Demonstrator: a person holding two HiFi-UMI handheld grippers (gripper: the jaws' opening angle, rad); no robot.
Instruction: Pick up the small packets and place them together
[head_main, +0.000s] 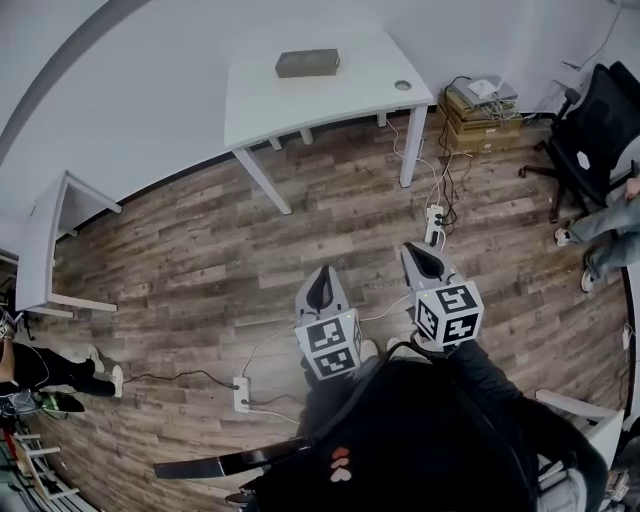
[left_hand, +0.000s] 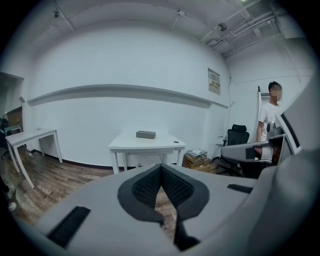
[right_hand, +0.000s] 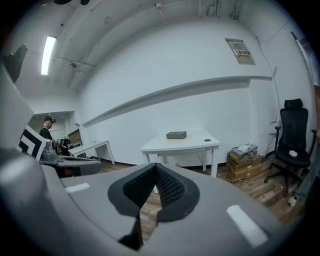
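Observation:
Both grippers hang over a wooden floor, some way short of a white table (head_main: 330, 95) by the far wall. A flat grey box (head_main: 307, 63) lies on that table; I cannot make out any small packets. My left gripper (head_main: 320, 288) is shut with nothing between its pads. My right gripper (head_main: 424, 260), slightly further forward, is also shut and empty. In the left gripper view the left gripper (left_hand: 161, 168) points toward the table (left_hand: 146, 146) and grey box (left_hand: 145, 134). The right gripper (right_hand: 156, 166) faces the same table (right_hand: 181, 146) and box (right_hand: 176, 135).
Power strips (head_main: 241, 393) (head_main: 434, 224) and cables lie on the floor. Stacked cardboard boxes (head_main: 482, 110) and a black office chair (head_main: 590, 130) stand right of the table. A second white table (head_main: 45, 245) is at the left. A person (left_hand: 270, 117) stands to the right.

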